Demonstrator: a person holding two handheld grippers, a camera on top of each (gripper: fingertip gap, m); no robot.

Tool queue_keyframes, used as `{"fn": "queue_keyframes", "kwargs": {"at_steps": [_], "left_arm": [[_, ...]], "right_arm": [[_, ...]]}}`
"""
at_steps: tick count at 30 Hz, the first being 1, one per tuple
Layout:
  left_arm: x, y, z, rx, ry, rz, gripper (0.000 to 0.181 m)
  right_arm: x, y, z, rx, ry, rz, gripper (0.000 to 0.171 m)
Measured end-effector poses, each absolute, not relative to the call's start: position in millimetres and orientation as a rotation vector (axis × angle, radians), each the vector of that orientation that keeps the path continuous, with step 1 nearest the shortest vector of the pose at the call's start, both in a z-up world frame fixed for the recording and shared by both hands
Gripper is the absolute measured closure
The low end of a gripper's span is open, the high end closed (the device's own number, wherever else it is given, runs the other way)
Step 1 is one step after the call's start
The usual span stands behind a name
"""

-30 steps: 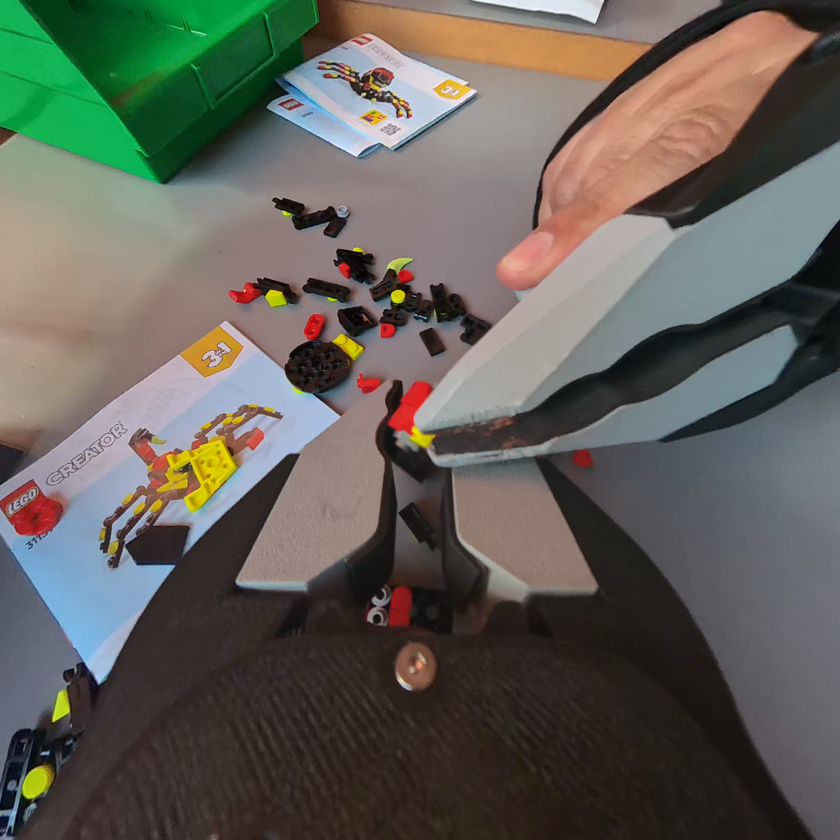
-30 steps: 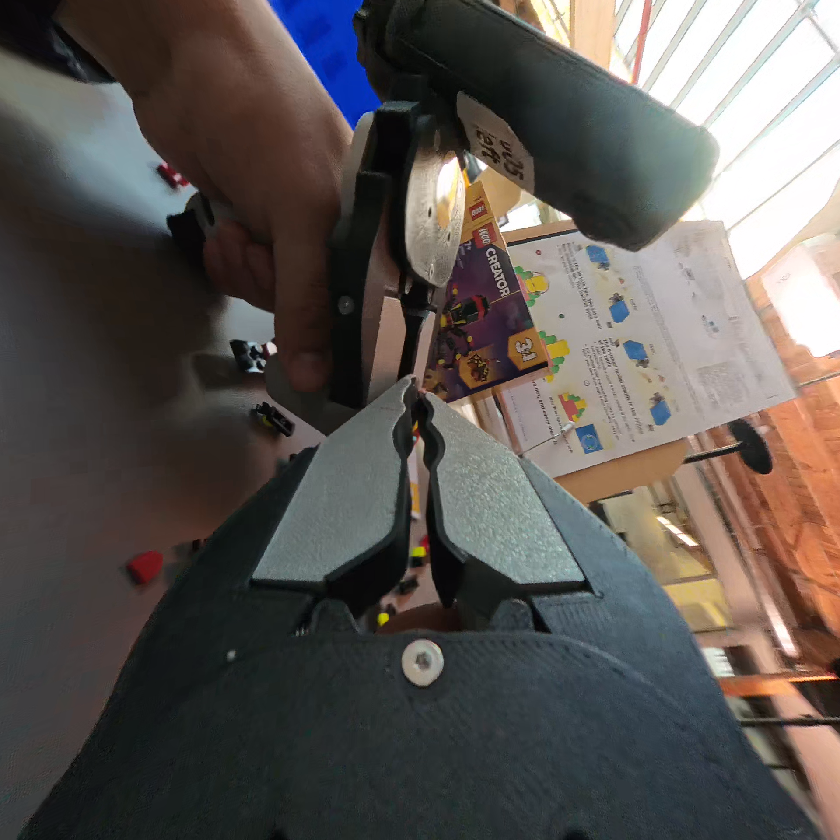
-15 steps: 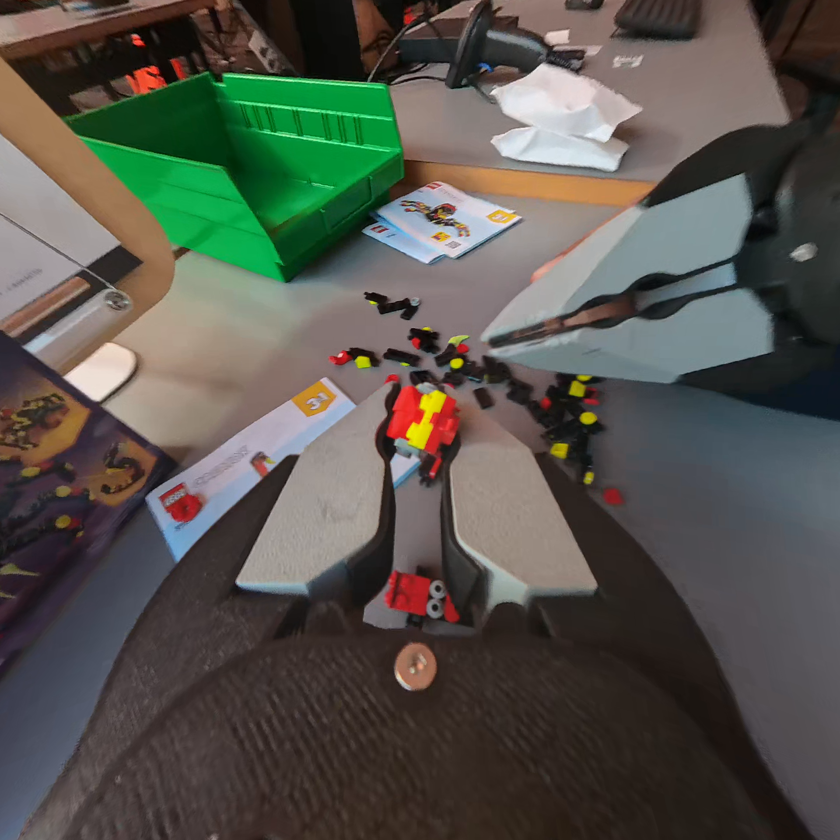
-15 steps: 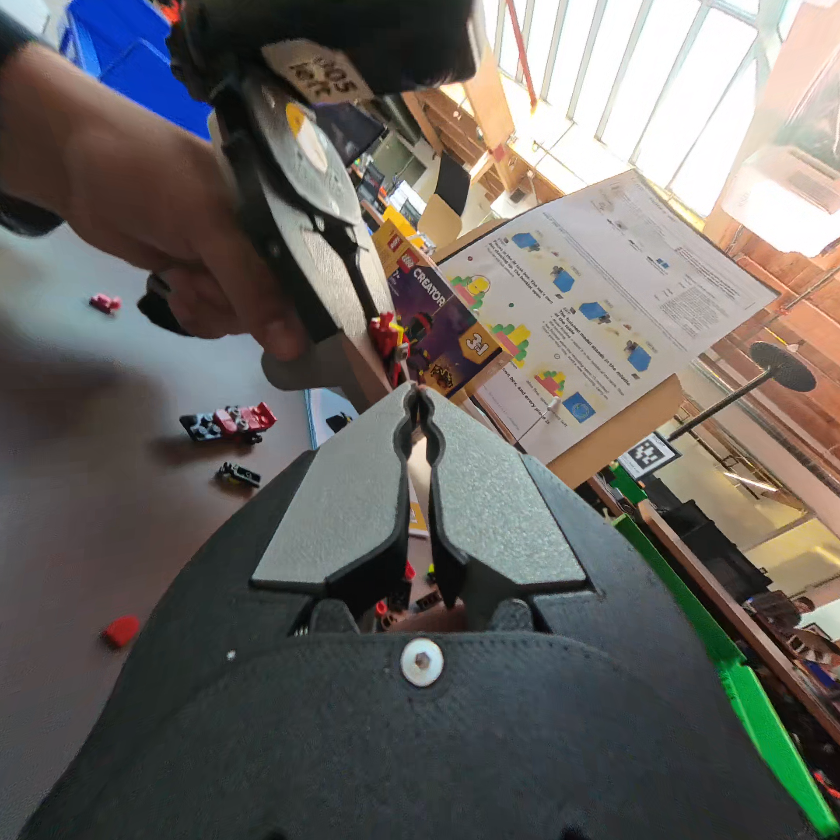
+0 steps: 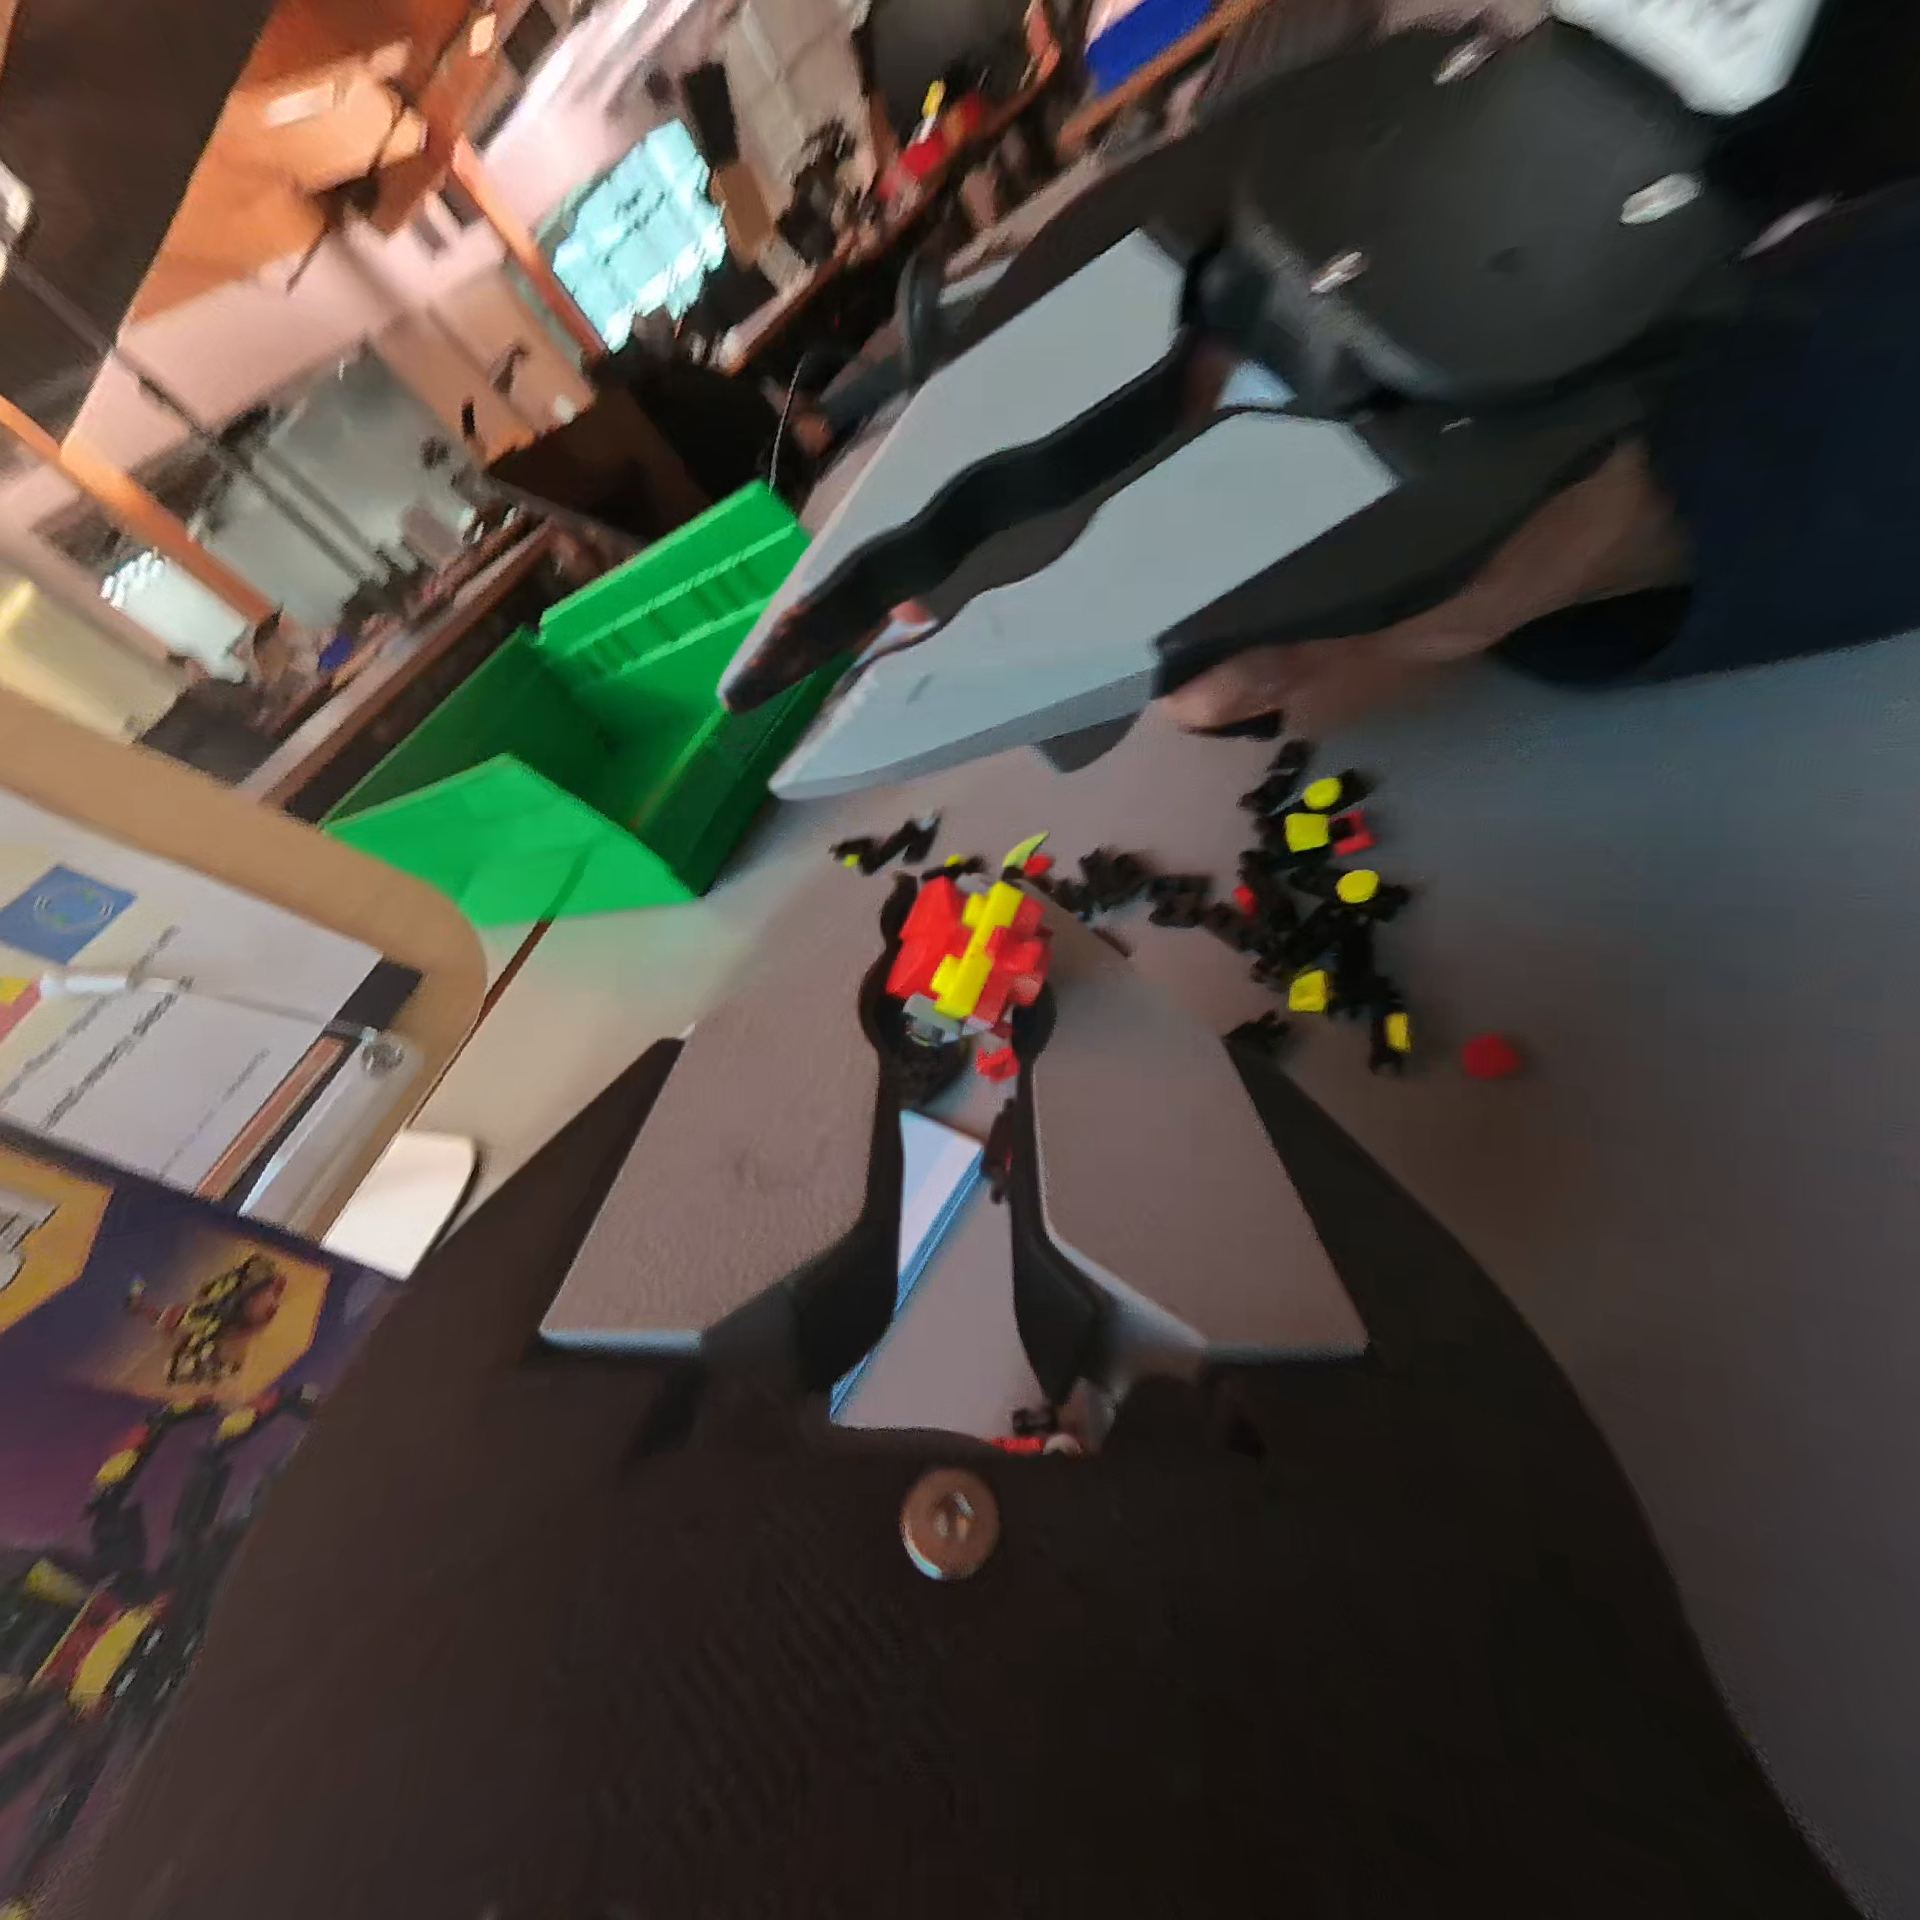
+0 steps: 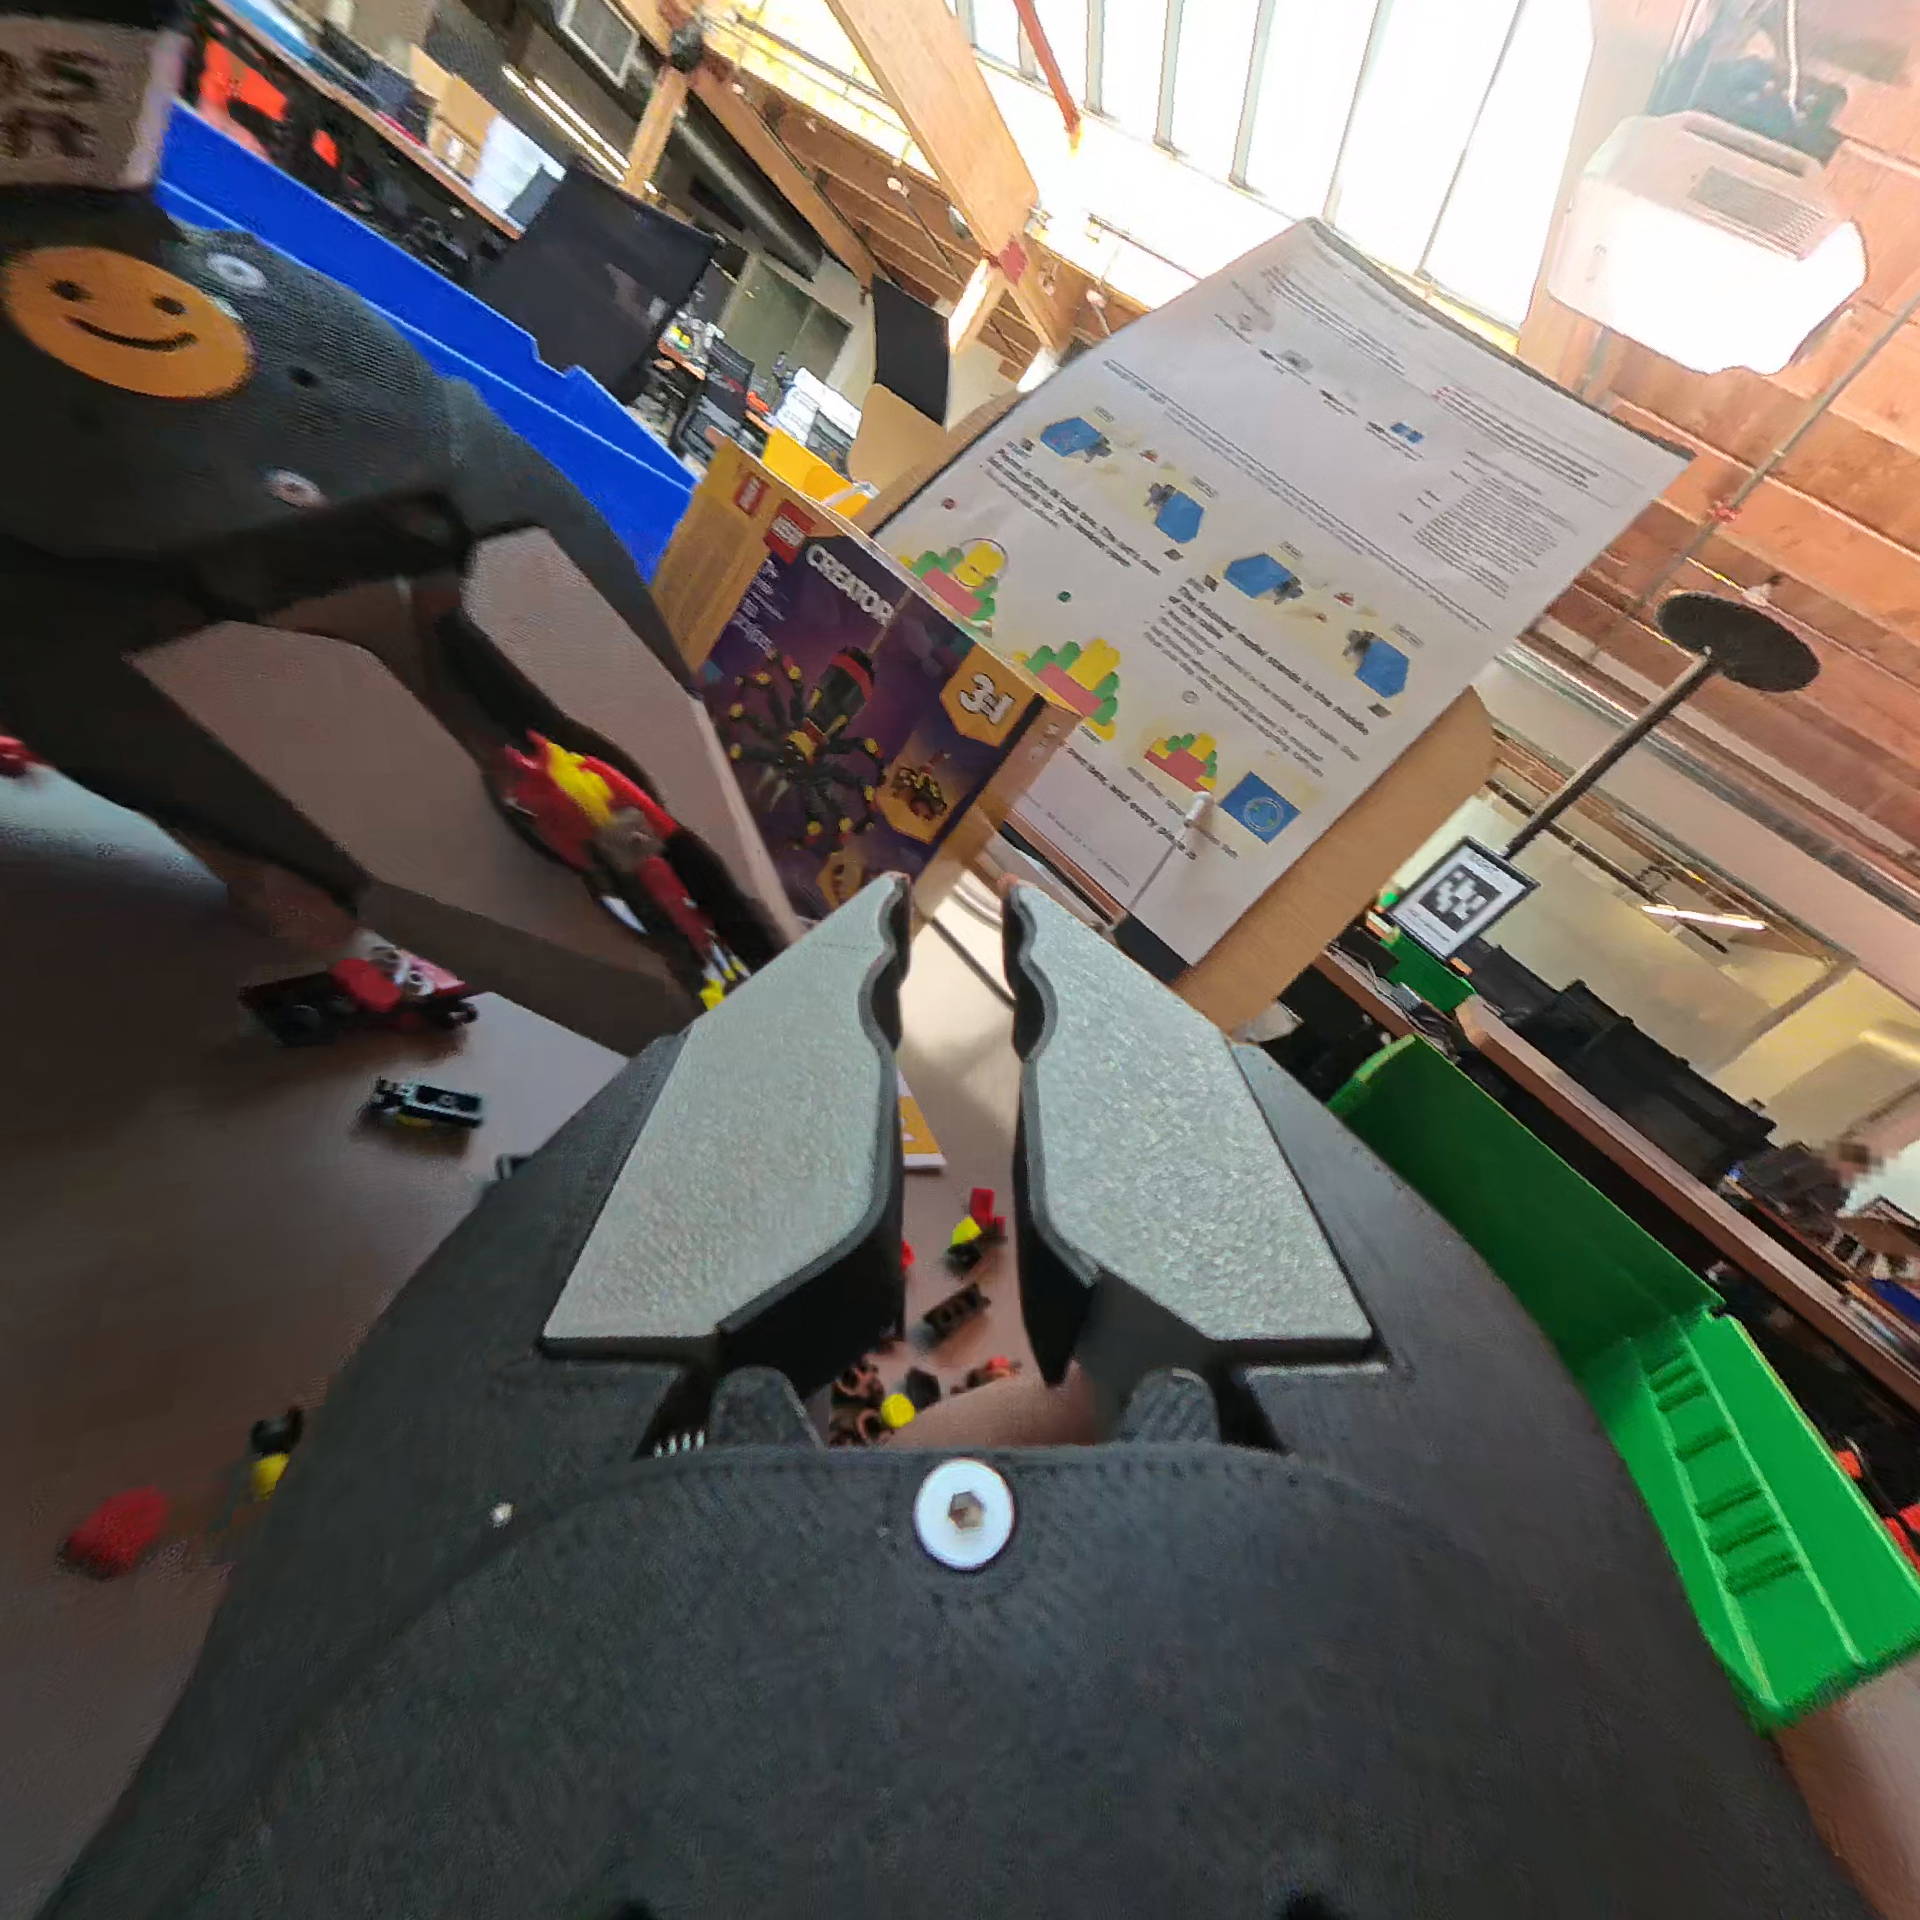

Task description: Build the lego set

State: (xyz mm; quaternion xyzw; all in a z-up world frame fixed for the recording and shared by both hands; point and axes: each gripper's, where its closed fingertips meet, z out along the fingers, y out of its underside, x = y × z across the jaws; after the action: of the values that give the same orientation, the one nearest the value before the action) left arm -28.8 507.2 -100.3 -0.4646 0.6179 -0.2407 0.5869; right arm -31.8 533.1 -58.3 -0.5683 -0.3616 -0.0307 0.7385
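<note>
Holding the model [image 5: 966, 951], the left claw [image 5: 961, 997] has lifted away; the right claw [image 6: 954, 904], now narrowly parted and empty, can fetch pieces [image 5: 1320, 914] at three o'clock.

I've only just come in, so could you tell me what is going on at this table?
A person is building a lego set with a handheld gripper in each hand. The left gripper is shut on a small red and yellow assembly, held up above the grey table. The right gripper is open and empty, raised beside it. Loose black, yellow and red pieces lie scattered on the table, with a green bin and the purple set box nearby.
</note>
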Motion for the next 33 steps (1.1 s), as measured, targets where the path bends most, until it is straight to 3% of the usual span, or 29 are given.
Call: {"fn": "queue_keyframes", "kwargs": {"at_steps": [17,21,25,28,33], "left_arm": [[-81,463,-32,-0.754,1.226,-1.48,0.168],[-77,452,-37,-0.74,1.28,-1.5,0.168],[-72,444,-38,-0.717,1.307,-1.483,0.168],[-67,439,-38,-0.71,1.323,-1.449,0.169],[-60,425,-35,-0.674,1.355,-1.449,0.168]], "right_arm": [[-79,486,-63,-1.192,-0.974,0.335,0.147],[-94,468,-51,-1.21,-0.911,0.749,0.161],[-98,459,-55,-1.312,-0.896,1.1,0.161],[-98,457,-54,-1.332,-0.871,1.227,0.155],[-100,445,-53,-1.263,-0.956,1.272,0.16]]}}
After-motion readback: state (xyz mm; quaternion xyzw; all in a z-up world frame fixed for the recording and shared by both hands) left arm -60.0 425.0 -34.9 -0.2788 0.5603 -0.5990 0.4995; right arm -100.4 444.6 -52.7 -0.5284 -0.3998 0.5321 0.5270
